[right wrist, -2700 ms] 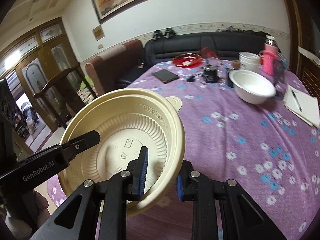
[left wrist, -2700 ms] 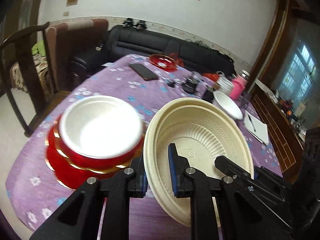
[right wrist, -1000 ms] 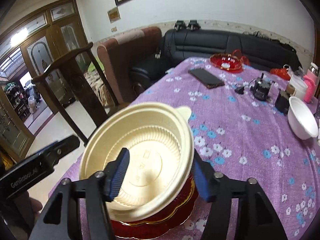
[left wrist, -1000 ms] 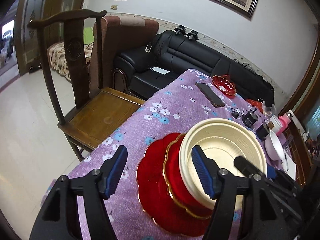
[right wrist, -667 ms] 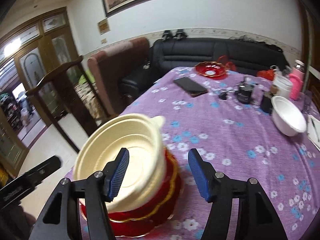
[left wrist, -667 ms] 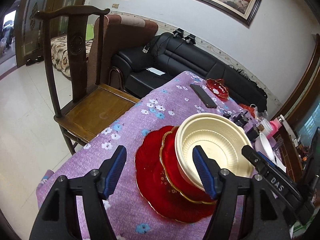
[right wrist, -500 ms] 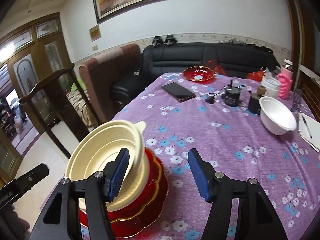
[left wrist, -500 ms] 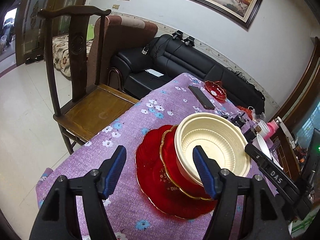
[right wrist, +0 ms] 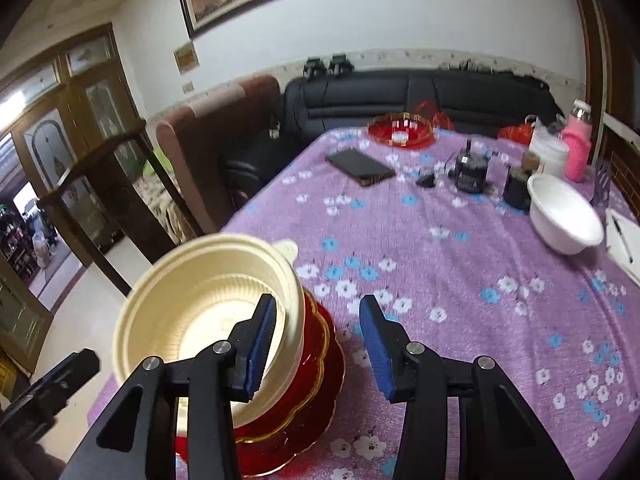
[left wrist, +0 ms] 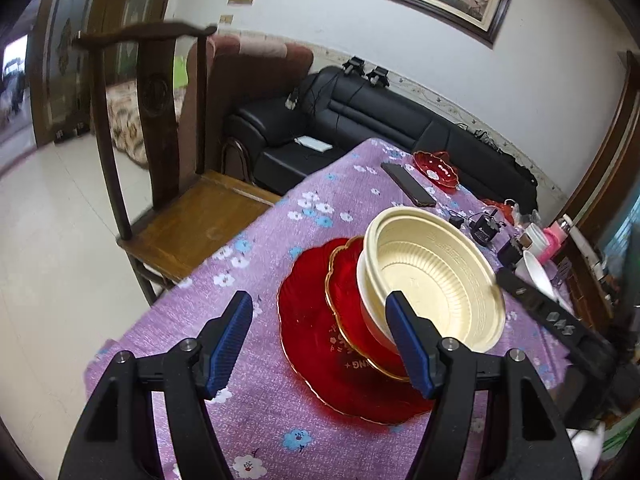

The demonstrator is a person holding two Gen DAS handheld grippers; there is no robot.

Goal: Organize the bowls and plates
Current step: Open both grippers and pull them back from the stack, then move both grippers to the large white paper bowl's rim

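Note:
A cream plastic bowl (left wrist: 436, 280) sits nested on a white bowl, stacked on a red gold-rimmed dish (left wrist: 344, 280) and a large red plate (left wrist: 320, 360) near the table's front left corner. The stack also shows in the right wrist view, with the cream bowl (right wrist: 200, 292) on top. My left gripper (left wrist: 320, 340) is open and empty, above and in front of the stack. My right gripper (right wrist: 318, 344) is open and empty, just right of the stack. A white bowl (right wrist: 564, 220) sits at the far right of the table. A small red dish (right wrist: 400, 130) sits at the far end.
The table has a purple flowered cloth (right wrist: 460, 280). A phone (right wrist: 360, 166), black chargers (right wrist: 470, 172), a pink bottle (right wrist: 576, 152), a white cup and a notepad with pen (right wrist: 624, 240) lie at the back and right. A wooden chair (left wrist: 168, 184) stands left of the table, a black sofa (left wrist: 380, 128) behind.
Both grippers let go of the cream bowl, which now rests on the stack. Both have opened wide and drawn back from it.

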